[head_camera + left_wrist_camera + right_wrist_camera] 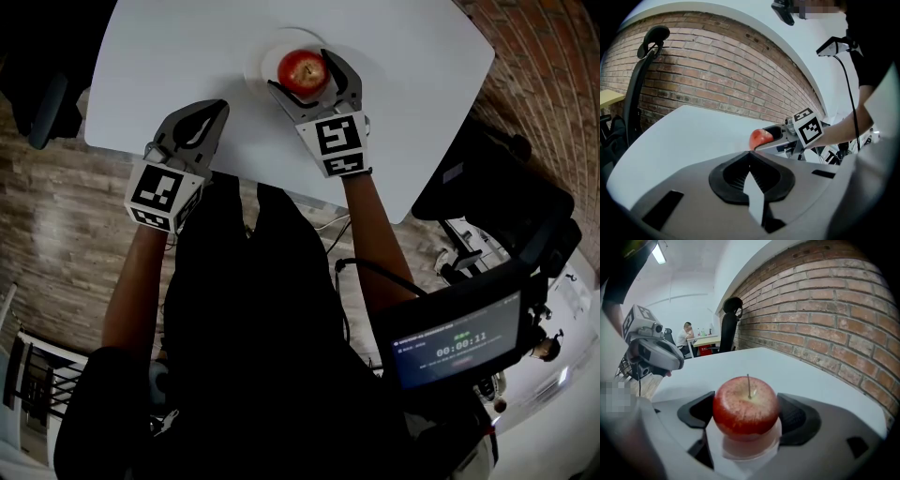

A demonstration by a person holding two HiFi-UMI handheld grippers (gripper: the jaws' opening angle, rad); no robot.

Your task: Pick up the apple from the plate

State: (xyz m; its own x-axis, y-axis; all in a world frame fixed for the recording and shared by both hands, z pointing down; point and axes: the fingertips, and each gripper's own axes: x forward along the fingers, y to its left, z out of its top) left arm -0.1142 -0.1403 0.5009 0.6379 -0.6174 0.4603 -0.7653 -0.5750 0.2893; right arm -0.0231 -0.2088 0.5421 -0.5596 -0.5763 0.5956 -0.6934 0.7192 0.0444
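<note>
Spanning the head view, the white table (169,56) bears a white plate (261,54). Over its near edge, the left gripper (214,112) has its jaws pressed together, empty. The right gripper (298,71) pinches the red apple (302,67), which sits on the plate.

Office, this one: a desk chair (729,322) beside the brick wall (825,310), a person (687,335) at a desk (707,339) beyond it.

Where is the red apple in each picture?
Head view: apple top centre, on the plate, inside the right gripper.
Left gripper view: apple small, right of centre.
Right gripper view: apple big, bottom centre, between the jaws.
Shared landmark: the brick wall.
</note>
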